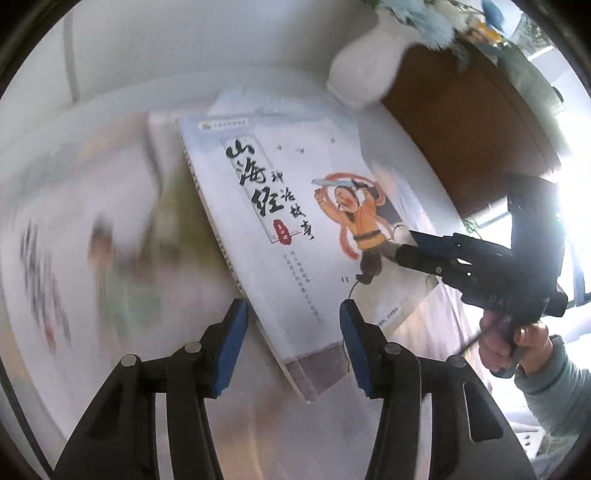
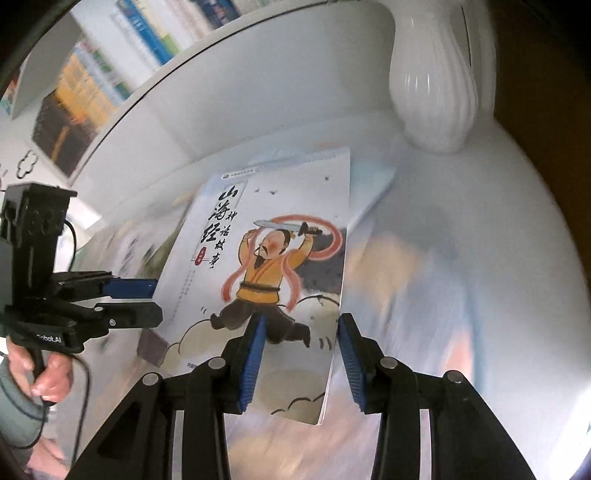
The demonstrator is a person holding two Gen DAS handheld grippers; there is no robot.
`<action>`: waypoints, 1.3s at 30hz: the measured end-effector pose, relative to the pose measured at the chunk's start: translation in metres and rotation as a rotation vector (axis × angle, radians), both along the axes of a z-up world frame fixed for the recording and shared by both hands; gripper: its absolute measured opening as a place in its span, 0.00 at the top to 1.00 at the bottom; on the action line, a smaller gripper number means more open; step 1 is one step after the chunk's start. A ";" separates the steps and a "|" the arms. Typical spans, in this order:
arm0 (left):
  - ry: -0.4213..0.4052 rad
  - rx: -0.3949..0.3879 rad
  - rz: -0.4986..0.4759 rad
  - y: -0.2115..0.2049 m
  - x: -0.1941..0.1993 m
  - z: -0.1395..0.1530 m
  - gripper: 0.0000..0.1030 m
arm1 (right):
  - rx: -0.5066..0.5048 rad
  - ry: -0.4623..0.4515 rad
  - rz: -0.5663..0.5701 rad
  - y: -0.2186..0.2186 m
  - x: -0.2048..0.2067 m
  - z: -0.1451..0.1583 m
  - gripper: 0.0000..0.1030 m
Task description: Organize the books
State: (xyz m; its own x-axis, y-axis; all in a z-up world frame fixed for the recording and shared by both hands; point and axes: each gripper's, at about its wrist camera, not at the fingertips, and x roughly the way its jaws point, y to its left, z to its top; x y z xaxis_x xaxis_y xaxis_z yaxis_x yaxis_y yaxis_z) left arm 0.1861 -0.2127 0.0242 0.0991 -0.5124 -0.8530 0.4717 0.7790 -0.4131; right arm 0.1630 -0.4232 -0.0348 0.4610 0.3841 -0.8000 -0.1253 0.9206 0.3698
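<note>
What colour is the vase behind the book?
White, ribbed vase; clearest in the right wrist view.

White vase (image 2: 436, 85) (ribbed) blocks the table (image 2: 480, 229) behind the book (image 2: 273, 266).

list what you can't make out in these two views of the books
- Left wrist view: the books left of the illustrated book are motion-blurred; their covers are unreadable.
- Left wrist view: the vase top and flowers are cut off by the frame edge.
- Right wrist view: the shelved books are blurred; titles illegible.
</note>
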 end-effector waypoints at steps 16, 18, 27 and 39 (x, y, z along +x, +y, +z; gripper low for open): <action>0.072 -0.005 0.240 0.067 -0.144 -0.021 0.67 | 0.097 0.125 0.004 0.035 -0.165 -0.012 0.73; 0.090 -0.078 0.262 0.068 -0.144 -0.024 0.76 | 0.055 0.101 0.003 0.038 -0.167 -0.015 0.76; 0.076 -0.302 0.324 0.076 -0.145 -0.009 0.76 | 0.246 0.085 -0.075 0.017 -0.169 -0.030 0.79; 0.198 -0.481 0.342 0.040 -0.135 -0.024 0.87 | 0.392 0.135 -0.142 -0.005 -0.181 -0.040 0.77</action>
State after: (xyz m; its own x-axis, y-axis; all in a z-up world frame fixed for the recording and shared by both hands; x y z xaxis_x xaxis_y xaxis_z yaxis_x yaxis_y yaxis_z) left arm 0.0506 -0.1724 0.0004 0.1891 -0.8110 -0.5536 0.1074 0.5775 -0.8093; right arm -0.0177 -0.4278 -0.0748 0.4326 0.6112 -0.6628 0.0656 0.7118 0.6993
